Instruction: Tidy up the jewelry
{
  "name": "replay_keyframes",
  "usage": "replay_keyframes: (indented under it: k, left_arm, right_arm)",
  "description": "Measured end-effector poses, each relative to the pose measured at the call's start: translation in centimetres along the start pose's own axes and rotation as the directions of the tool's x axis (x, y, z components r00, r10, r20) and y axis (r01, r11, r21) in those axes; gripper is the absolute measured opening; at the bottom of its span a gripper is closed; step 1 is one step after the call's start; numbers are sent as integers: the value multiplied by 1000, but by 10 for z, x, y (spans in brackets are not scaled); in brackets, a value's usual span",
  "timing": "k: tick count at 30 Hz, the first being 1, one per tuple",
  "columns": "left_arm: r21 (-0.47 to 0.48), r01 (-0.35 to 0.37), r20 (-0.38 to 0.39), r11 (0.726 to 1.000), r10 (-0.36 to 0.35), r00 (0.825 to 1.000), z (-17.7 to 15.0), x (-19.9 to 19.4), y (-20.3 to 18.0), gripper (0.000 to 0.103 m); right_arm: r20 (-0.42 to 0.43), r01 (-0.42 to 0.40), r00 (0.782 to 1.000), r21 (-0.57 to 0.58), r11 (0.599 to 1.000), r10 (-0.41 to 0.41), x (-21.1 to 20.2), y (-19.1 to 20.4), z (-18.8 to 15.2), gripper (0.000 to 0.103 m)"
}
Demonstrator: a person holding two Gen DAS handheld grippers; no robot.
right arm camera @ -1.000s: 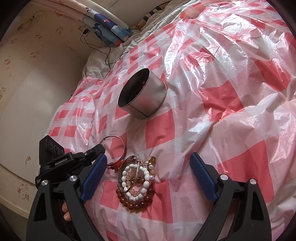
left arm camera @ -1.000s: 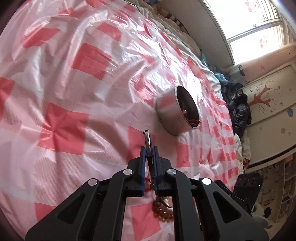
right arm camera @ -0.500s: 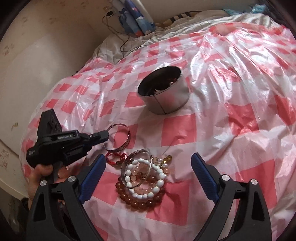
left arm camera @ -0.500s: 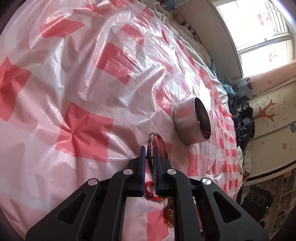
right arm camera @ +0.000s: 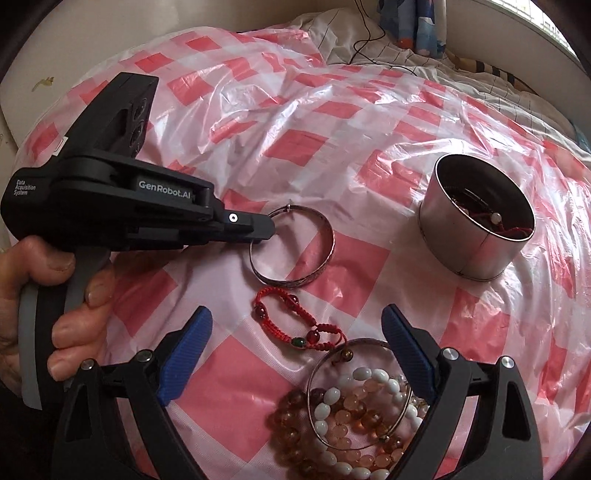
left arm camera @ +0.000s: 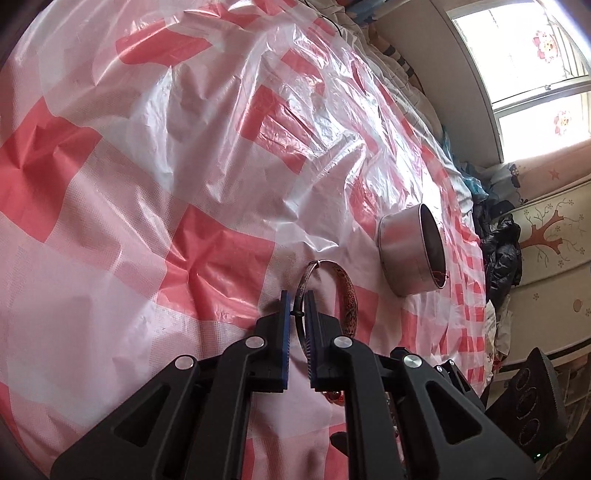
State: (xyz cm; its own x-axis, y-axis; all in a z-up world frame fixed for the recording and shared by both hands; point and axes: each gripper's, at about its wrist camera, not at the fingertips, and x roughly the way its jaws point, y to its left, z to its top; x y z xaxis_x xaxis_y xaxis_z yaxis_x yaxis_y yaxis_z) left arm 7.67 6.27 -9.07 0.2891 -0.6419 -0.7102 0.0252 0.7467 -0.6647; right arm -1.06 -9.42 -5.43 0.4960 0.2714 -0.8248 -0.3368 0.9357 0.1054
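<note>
A silver bangle [right arm camera: 325, 254] lies on the red-and-white checked plastic sheet [right arm camera: 332, 122]. My left gripper [left arm camera: 298, 310] straddles its near rim [left arm camera: 300, 295] with the jaws a little apart; it also shows in the right wrist view [right arm camera: 264, 236]. A round metal tin [right arm camera: 476, 236] holding some jewelry stands to the right, and shows in the left wrist view [left arm camera: 410, 251]. My right gripper [right arm camera: 295, 350] is wide open and empty above a red cord bracelet [right arm camera: 295, 321] and a pile of bead bracelets [right arm camera: 354, 417] with a thin bangle.
The sheet covers a bed and is wrinkled. A black cable [right arm camera: 365, 33] and a blue patterned item [right arm camera: 413, 22] lie at the far edge by the wall. A window [left arm camera: 524, 55] and a cupboard [left arm camera: 554, 236] stand beyond the bed.
The left gripper's jaws have parted slightly around the bangle, which now lies flat on the sheet. The right gripper has swung left and nearer the pile.
</note>
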Motion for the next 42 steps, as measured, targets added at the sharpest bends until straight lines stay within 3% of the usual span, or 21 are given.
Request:
replay_keyframes:
  k: [5,11,16,21,28,42]
  left_arm:
    - [10,-7,-5,1000,7,1000,-2,4,-4,7]
    - [11,-8,-6,1000,8,1000,-4,5,-3,8]
    - [13,-6,-7,1000,6,1000,-5,7,-1,8]
    - [16,-3,-7,1000,3,1000,-6,8,0,8]
    - [17,-7,-5,1000,7,1000,-8,7,2,9]
    - [21,5,-6,1000,-4,1000,-6,6,1,16]
  right_arm:
    - [-27,4,1000,-42,999,-5,10,6,-6,72]
    - [-14,-20,1000,9,1000,20,6,-3,-12,14]
    - [46,-130,991,146,981,124,-5,-20,-15,13]
    - [188,-323,942,270,907,279,-32,-41,-21,13]
    - [323,-479,871,390,787,370,-60,-65,-45,13]
    - [329,-494,865,421,761,379,-55,-68,-51,13]
